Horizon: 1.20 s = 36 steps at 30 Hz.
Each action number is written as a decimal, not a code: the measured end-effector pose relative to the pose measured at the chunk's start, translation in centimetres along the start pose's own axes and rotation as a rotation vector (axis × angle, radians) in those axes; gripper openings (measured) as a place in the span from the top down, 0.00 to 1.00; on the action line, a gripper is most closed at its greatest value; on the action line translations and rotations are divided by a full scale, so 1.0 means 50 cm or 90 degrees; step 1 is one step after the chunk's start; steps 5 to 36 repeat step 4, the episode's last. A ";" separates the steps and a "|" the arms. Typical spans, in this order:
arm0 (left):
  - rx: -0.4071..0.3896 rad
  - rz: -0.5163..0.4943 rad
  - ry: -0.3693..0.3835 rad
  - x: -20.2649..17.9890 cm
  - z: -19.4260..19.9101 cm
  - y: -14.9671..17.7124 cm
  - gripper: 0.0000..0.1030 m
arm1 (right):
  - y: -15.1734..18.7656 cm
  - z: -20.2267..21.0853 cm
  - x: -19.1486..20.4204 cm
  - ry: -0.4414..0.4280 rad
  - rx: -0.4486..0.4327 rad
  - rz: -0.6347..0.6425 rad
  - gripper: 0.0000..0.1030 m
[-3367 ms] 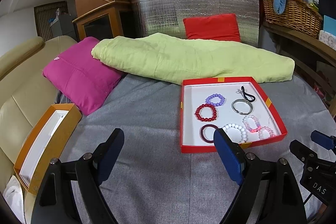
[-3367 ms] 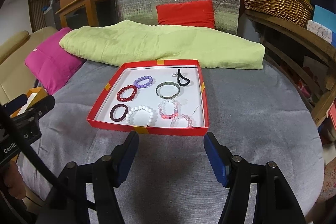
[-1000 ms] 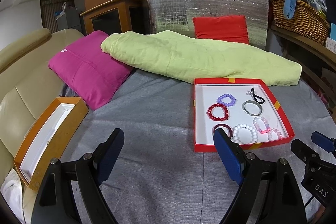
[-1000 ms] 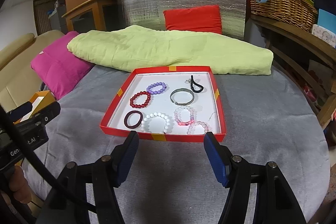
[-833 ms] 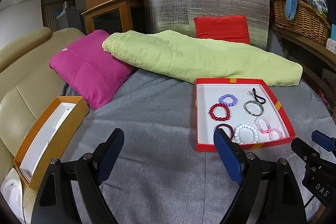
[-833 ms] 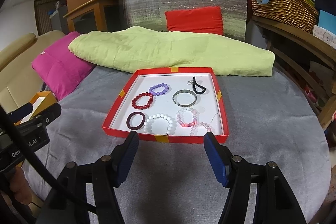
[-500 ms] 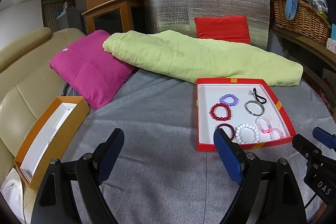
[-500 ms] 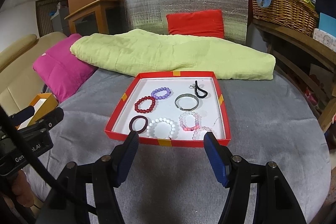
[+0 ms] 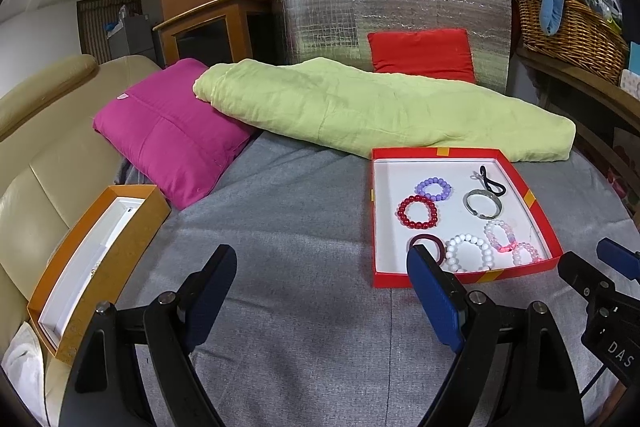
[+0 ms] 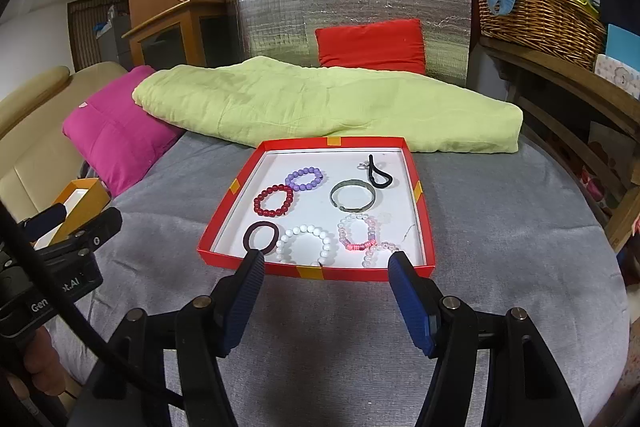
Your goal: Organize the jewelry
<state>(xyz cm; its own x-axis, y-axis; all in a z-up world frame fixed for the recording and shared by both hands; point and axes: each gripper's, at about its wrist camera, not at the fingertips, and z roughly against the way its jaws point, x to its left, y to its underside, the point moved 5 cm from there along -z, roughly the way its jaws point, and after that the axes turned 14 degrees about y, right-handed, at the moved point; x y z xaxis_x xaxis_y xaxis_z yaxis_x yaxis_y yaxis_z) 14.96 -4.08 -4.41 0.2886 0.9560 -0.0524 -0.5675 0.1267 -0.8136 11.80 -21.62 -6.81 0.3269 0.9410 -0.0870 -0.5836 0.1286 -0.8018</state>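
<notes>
A shallow red tray (image 10: 312, 271) with a white floor lies on the grey cloth and holds several bracelets: red beads (image 10: 275, 201), purple beads (image 10: 304, 178), white beads (image 10: 307, 244), pink beads (image 10: 358, 231), a grey metal bangle (image 10: 353, 195), a dark maroon band (image 10: 261, 235) and a black loop (image 10: 379, 172). My right gripper (image 10: 326, 277) is open and empty just before the tray's near rim. My left gripper (image 9: 320, 275) is open and empty, left of the tray (image 9: 440, 277). An orange box (image 9: 96, 263) with a white lining lies at the left edge.
A magenta cushion (image 9: 176, 131) and a folded green blanket (image 9: 380, 107) lie behind the tray. A silver foil panel (image 9: 392, 11) with a red cushion (image 9: 422, 53) stands at the back. A wicker basket (image 10: 536, 15) sits on a wooden shelf at right. A beige sofa (image 9: 36, 155) borders the left.
Both grippers have drifted slightly forward and left, so the tray sits nearer the right gripper's fingers. Both stay open and empty. The jewelry has not moved.
</notes>
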 end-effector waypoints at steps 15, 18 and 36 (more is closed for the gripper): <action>0.000 0.005 0.003 0.000 -0.006 0.003 0.15 | 0.002 -0.005 -0.006 0.003 0.003 0.004 0.34; 0.000 0.005 0.003 0.000 -0.006 0.003 0.15 | 0.002 -0.005 -0.006 0.003 0.003 0.004 0.34; 0.000 0.005 0.003 0.000 -0.006 0.003 0.15 | 0.002 -0.005 -0.006 0.003 0.003 0.004 0.34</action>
